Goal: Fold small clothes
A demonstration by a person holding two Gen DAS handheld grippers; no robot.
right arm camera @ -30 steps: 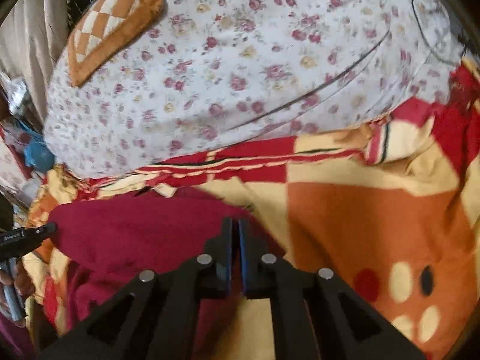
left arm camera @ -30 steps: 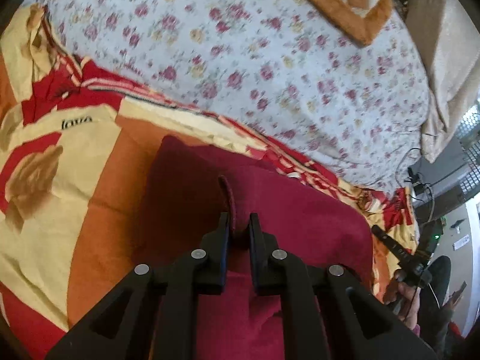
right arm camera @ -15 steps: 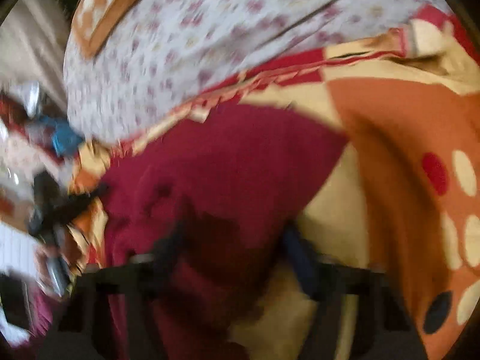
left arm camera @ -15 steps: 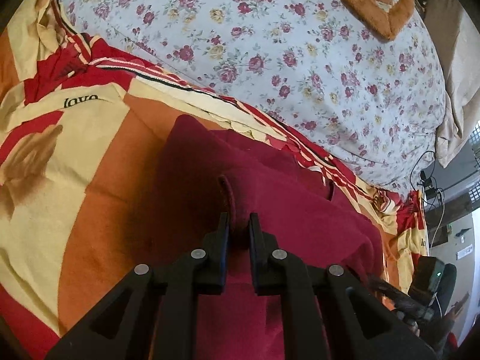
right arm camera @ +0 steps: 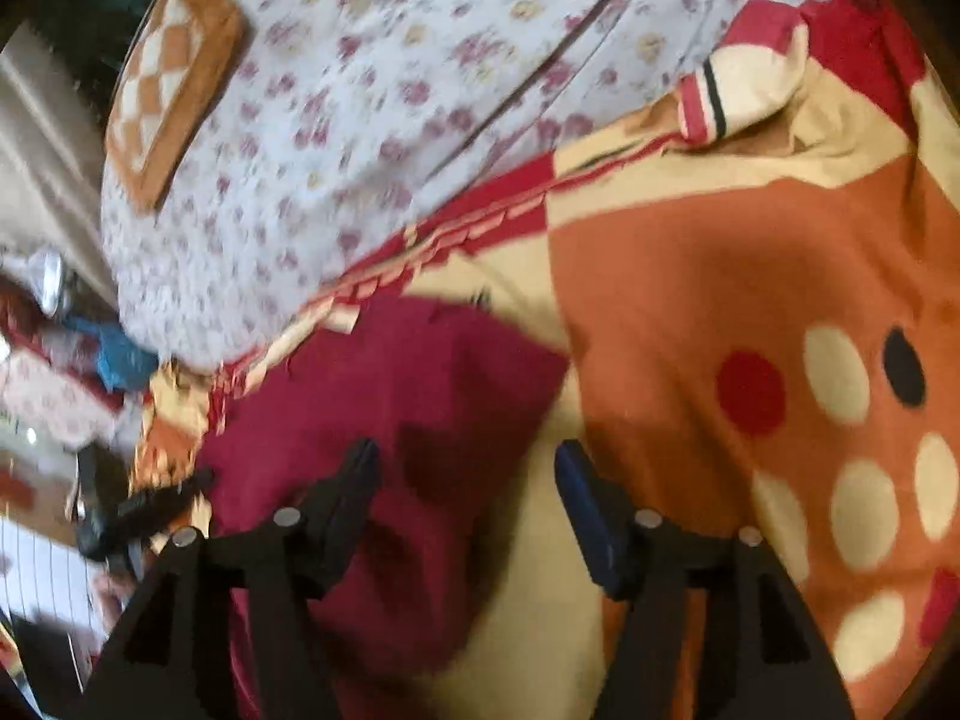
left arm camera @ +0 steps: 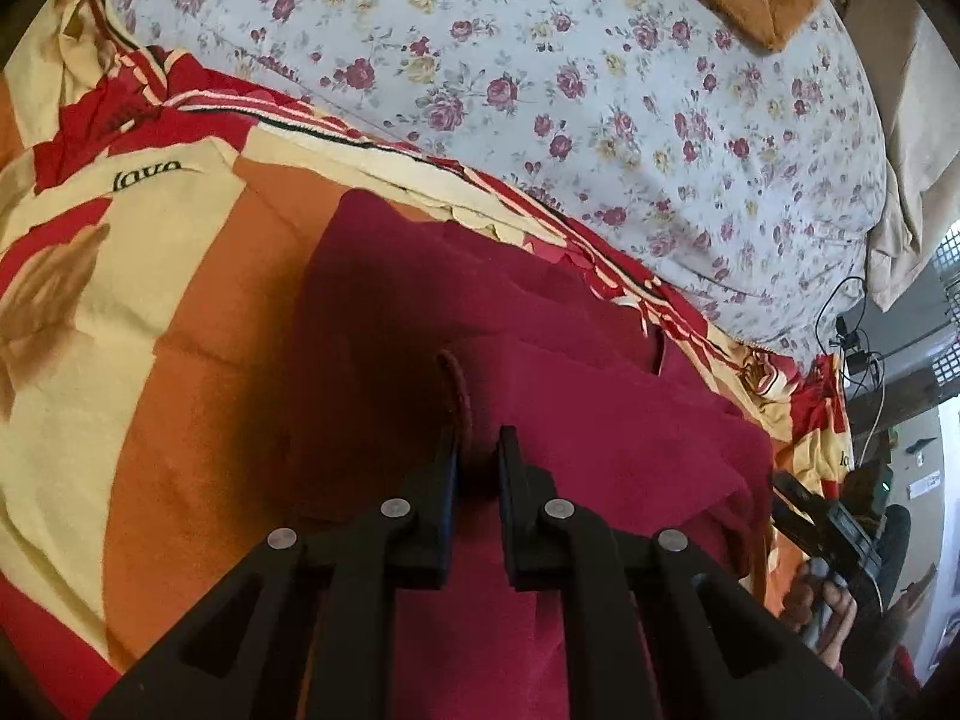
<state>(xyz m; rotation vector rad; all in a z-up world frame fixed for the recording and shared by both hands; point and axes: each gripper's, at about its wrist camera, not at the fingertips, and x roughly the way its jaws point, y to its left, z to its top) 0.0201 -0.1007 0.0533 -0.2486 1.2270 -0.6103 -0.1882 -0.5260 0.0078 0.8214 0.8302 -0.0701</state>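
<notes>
Between the closed jaws of the left gripper (left arm camera: 477,450) a raised fold of the dark red garment (left arm camera: 576,396) is being pinched, the fold's ridge running straight away from the gripper toward the floral quilt (left arm camera: 600,78). That gripper is being held tilted steeply down over the garment. The garment itself is being spread on the orange, cream and red blanket (left arm camera: 180,312), its long axis running across the view, roughly along the blanket's striped border, with its far edge lying near the quilt. At the garment's far right end the right gripper (left arm camera: 810,522) is being gripped by a hand (left arm camera: 834,600).

Seen from its own camera, the right gripper (right arm camera: 465,474) is being held with its jaws parted wide; they have just been opening, and nothing is being pressed between them. It is being angled down over the garment's (right arm camera: 390,396) edge, where dark red cloth meets the blanket (right arm camera: 690,276). This view is blurred.
</notes>
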